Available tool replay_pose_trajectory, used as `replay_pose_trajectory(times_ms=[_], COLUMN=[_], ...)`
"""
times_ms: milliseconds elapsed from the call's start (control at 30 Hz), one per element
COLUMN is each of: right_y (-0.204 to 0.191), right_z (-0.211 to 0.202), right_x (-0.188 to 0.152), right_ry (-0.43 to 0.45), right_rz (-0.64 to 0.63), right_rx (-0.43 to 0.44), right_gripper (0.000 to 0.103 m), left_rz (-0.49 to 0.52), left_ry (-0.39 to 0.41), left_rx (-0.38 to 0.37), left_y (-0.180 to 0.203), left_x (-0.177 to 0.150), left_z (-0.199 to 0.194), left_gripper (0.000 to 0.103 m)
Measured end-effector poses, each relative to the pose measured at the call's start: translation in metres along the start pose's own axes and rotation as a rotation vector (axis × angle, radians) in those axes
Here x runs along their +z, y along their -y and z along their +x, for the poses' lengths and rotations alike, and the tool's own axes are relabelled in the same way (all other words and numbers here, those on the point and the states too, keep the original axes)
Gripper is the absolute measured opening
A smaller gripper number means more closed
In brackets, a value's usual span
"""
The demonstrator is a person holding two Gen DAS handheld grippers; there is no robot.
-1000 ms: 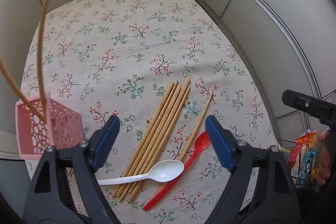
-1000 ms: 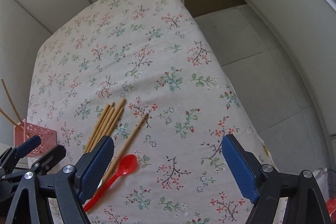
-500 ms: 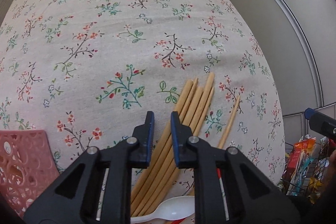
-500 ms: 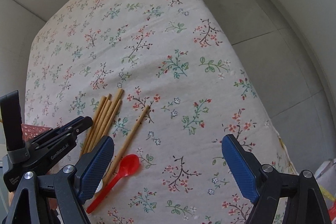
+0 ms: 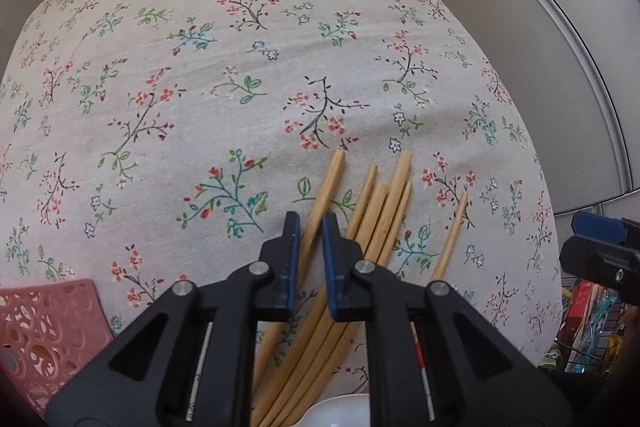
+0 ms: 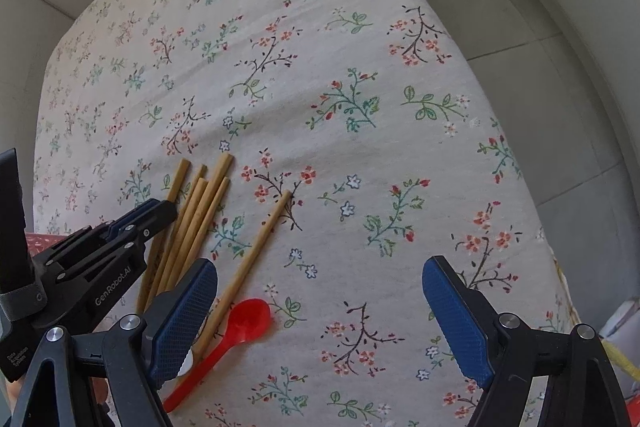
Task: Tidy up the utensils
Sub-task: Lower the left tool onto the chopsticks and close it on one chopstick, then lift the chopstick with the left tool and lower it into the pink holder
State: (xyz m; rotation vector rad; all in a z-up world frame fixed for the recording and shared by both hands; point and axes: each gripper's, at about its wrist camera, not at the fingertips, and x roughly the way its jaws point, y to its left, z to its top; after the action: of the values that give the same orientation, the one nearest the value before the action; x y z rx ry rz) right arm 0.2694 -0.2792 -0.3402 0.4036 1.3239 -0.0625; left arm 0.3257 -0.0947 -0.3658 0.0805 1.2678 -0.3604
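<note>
Left wrist view: left gripper (image 5: pixel 308 227) clamped on chopstick (image 5: pixel 327 183); pink basket (image 5: pixel 48 327) beside; right gripper (image 6: pixel 320 291) fingers apart over red spoon (image 6: pixel 244 323).

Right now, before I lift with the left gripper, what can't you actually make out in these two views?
- Left wrist view: the left gripper jaws have just closed around one chopstick; pad contact looks likely, not certain.
- White spoon: cut off by the bottom edge, under the gripper body.
- Pink basket: corner only; contents hidden.
- Right wrist view: the red spoon handle end runs behind the open right gripper.
</note>
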Motion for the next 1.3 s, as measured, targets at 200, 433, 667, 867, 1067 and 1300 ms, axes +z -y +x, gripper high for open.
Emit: replay_pose_trajectory(times_ms=[200,433,667,867,1067,1300], right_y=[-0.002,-0.001,-0.015,-0.032,-0.047,-0.045], right_z=[0.016,0.039,0.056,0.072,0.074,0.077], right_x=[0.004,0.007,0.008,0.007,0.007,0.018], right_ry=[-0.032,-0.076,-0.092,-0.094,-0.022,-0.006], right_rz=[0.024,0.056,0.051,0.028,0.021,0.081], right_rx=[-0.003,0.0,-0.011,-0.064,-0.155,-0.038], right_gripper=[0.088,0.088,0.079,0.059,0.029,0.008], left_rz=[0.057,0.087,0.122,0.107,0.058,0.067], left_ry=[-0.001,0.068,0.178,0.25,0.322,0.408], left_rx=[0.061,0.097,0.105,0.105,0.095,0.09], left_y=[0.004,0.004,0.005,-0.006,-0.017,-0.024], left_x=[0.012,0.005,-0.011,-0.036,-0.052,-0.071], left_z=[0.008,-0.016,-0.074,-0.112,-0.14,-0.156], left_gripper=[0.011,0.009,0.008,0.008,0.008,0.008])
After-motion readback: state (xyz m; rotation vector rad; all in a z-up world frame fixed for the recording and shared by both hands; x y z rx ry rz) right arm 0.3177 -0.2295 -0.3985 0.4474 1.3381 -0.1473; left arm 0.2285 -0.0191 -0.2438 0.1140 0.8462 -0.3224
